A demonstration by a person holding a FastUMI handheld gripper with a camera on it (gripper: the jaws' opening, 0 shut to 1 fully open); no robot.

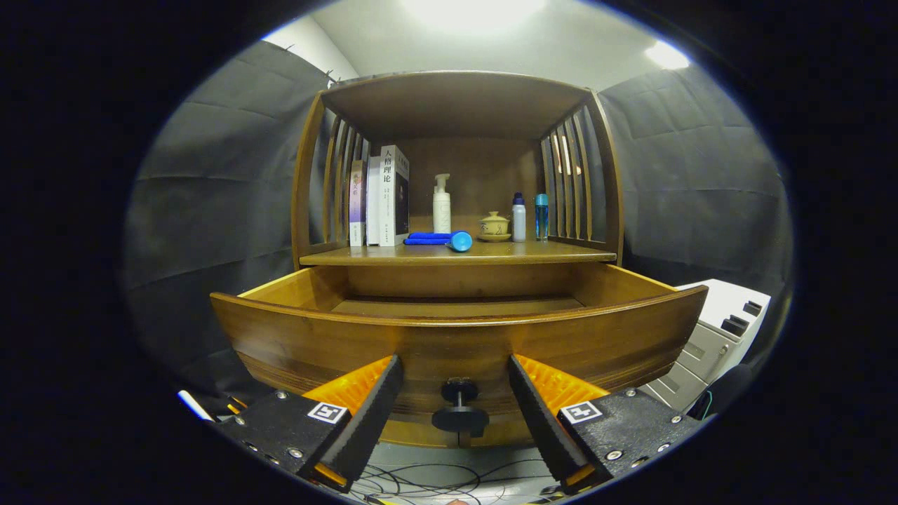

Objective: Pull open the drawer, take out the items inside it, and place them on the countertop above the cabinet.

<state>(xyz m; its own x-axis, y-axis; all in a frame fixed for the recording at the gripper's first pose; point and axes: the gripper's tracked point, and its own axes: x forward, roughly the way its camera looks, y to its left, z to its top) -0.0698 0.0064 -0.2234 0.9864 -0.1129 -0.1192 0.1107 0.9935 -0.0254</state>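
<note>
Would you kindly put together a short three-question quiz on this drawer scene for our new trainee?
1. True or false: the drawer is already pulled out.
2. Where is the knob in relation to the claw?
A. between its fingers, untouched
B. clamped by both fingers
C. far beyond them, on the countertop
3. Fill in: on the countertop, the blue cloth lies in front of the white ______ bottle.

Key
1. True; its front stands forward of the cabinet, and the part of the drawer floor that shows is bare.
2. A; the claw is open, with gaps on both sides of the knob.
3. pump
</note>
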